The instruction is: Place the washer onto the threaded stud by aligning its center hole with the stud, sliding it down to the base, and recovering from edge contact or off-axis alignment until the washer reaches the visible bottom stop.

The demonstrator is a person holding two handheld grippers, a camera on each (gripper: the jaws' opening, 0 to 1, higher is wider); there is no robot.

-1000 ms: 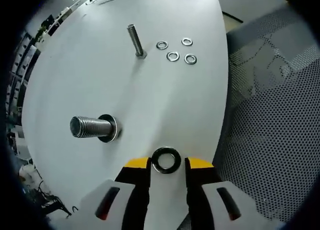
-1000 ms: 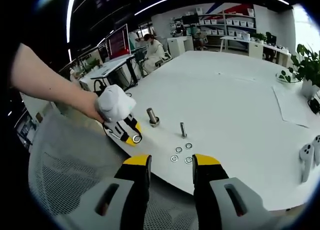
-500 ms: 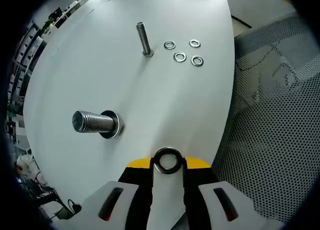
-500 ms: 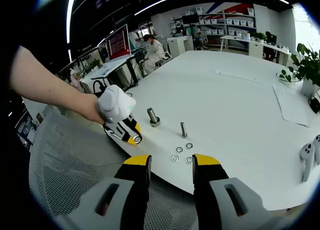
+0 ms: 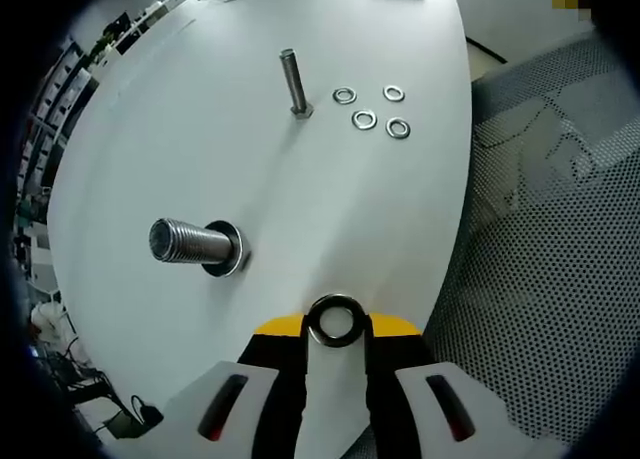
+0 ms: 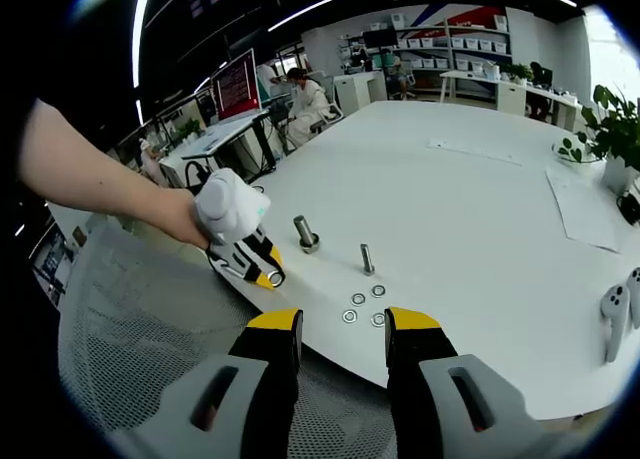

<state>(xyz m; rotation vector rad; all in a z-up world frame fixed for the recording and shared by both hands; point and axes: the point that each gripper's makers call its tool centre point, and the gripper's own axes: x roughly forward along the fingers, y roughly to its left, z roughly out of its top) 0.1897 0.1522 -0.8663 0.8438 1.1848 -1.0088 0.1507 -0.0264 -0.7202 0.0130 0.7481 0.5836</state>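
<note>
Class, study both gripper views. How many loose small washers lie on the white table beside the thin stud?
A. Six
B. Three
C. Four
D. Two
C: four small washers lie in a cluster on the white table next to the thin stud, apart from the larger washer gripped by the left gripper.

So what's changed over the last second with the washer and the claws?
The left claw closed on the large washer, which a second ago lay loose between its open tips. The thick stud, thin stud and four small washers stayed put; the right claw stayed open.
</note>
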